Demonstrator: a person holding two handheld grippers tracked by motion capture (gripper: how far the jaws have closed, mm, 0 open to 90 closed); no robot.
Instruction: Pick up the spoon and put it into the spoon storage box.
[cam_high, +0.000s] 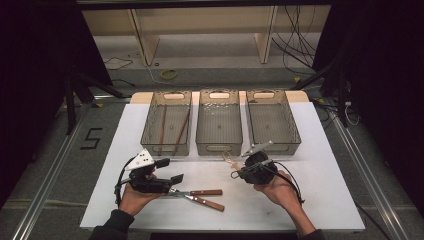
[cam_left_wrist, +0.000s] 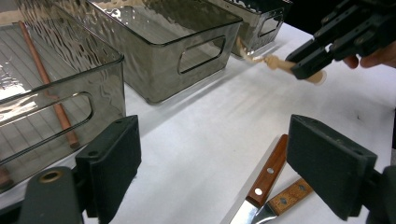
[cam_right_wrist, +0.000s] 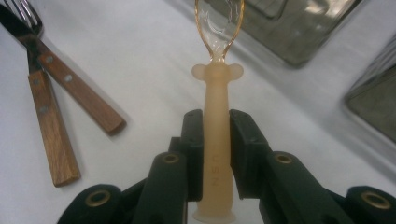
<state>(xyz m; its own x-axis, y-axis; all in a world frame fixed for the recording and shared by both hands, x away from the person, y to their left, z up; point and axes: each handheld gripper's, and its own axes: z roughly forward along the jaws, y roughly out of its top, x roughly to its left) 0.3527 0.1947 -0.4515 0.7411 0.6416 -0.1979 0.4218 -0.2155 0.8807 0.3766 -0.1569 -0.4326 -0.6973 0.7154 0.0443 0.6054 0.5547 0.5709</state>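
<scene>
My right gripper (cam_right_wrist: 215, 140) pinches the pale peach plastic handle of a small spoon with a clear amber bowl (cam_right_wrist: 216, 93); both pads press flat on the handle. The spoon sits just above the white table (cam_high: 320, 190), near the front wall of the middle smoked-plastic bin (cam_high: 219, 122). Its bowl tip is cut off at the top edge of the right gripper view, and in the high view it is too small to make out clearly.

My left gripper (cam_left_wrist: 212, 158) stands spread with nothing between its pads, above two wooden-handled table utensils (cam_high: 202, 196) lying crossed on the table. Their metal ends are hidden under the gripper in the high view.

The left bin (cam_high: 167, 122) holds two reddish-brown sticks (cam_high: 175, 127).
</scene>
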